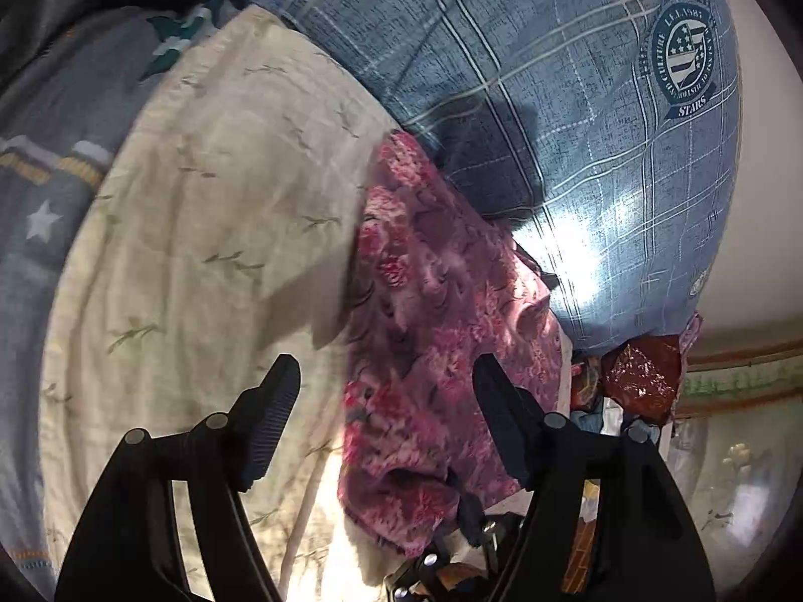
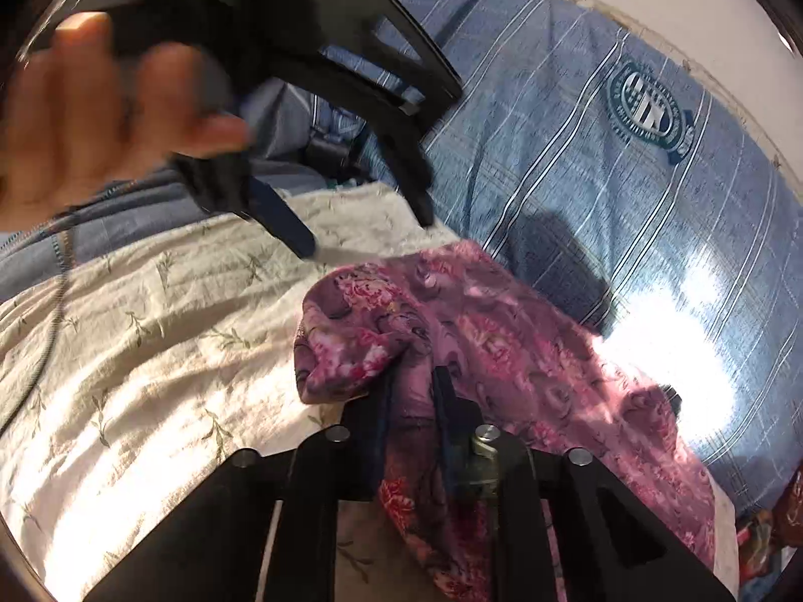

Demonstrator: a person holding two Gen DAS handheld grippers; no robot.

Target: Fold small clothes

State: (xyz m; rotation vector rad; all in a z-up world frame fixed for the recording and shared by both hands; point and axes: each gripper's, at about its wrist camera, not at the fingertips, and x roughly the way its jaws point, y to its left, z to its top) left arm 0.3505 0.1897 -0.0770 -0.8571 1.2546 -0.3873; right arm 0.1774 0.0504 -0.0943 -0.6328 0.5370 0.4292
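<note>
Pinching a fold of the pink floral garment (image 2: 502,351) at six o'clock, the right gripper (image 2: 409,396) held it over the cream sheet (image 2: 150,341), while the left gripper (image 1: 386,416), at eleven o'clock, gaped apart, holding nothing.

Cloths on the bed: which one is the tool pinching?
The pink flowery cloth. The right tool is shut on its bunched edge; the cream leafy sheet and blue striped pillow lie ungripped.

Hand (image 2: 95,115): we see it motion-blurred in the right wrist view.
Pink floral garment (image 2: 527,366): lower end cut off by the frame edge.
Clutter beside pillow (image 1: 637,376): we cannot identify it.
</note>
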